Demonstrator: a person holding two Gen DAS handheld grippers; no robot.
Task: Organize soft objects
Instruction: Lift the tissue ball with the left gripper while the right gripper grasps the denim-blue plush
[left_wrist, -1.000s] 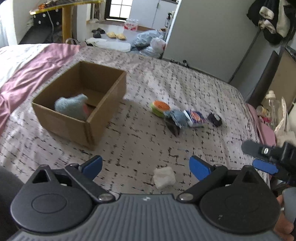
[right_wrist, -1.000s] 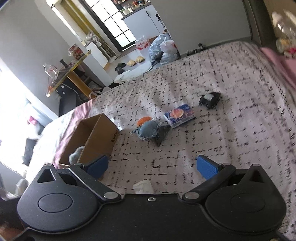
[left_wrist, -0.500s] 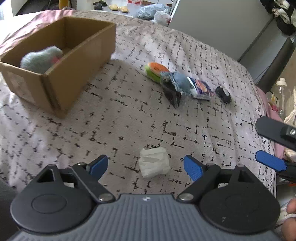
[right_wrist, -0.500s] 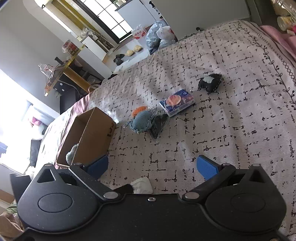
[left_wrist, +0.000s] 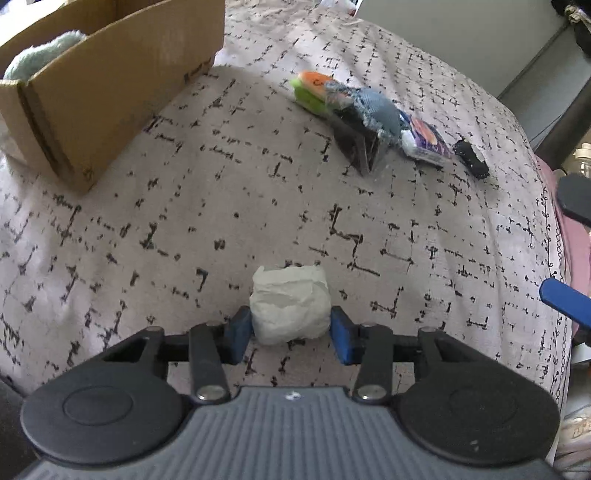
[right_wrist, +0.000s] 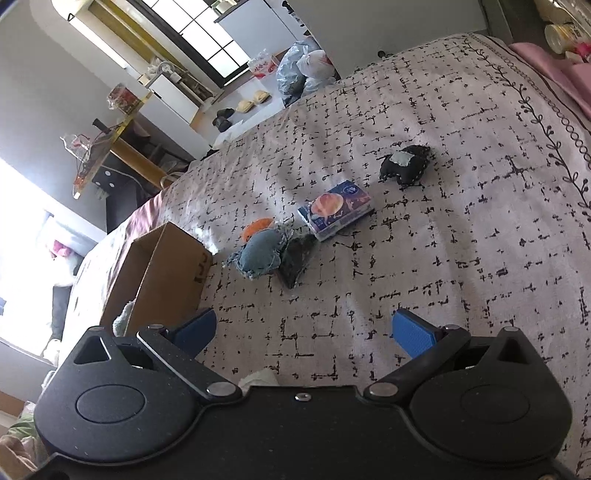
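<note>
Nearest, at the near edge of the bed, a white crumpled wad is seen lying on the patterned cover. It sits between the blue pads of the left gripper. The jaws are closing on it, and both pads already look to be touching its sides. The wad is still down on the cover, not lifted.

The right gripper is held wide, with nothing between its blue pads. Only bare cover is seen below it.

Further out, near the middle of the bed, a small heap is found: a blue denim pouch, a dark crinkly packet under it and an orange and green toy just behind. A tissue pack is touching the heap on one side, and a black cushion lies a little apart from that.

Toward the far left edge a cardboard box stands open. A fluffy pale blue thing is already inside it.

The step in hand is judged to be the picking up of the wad. Next, a soft squeeze is called for, then a lift straight up, and the wad should be carried over the box wall and let go inside.
</note>
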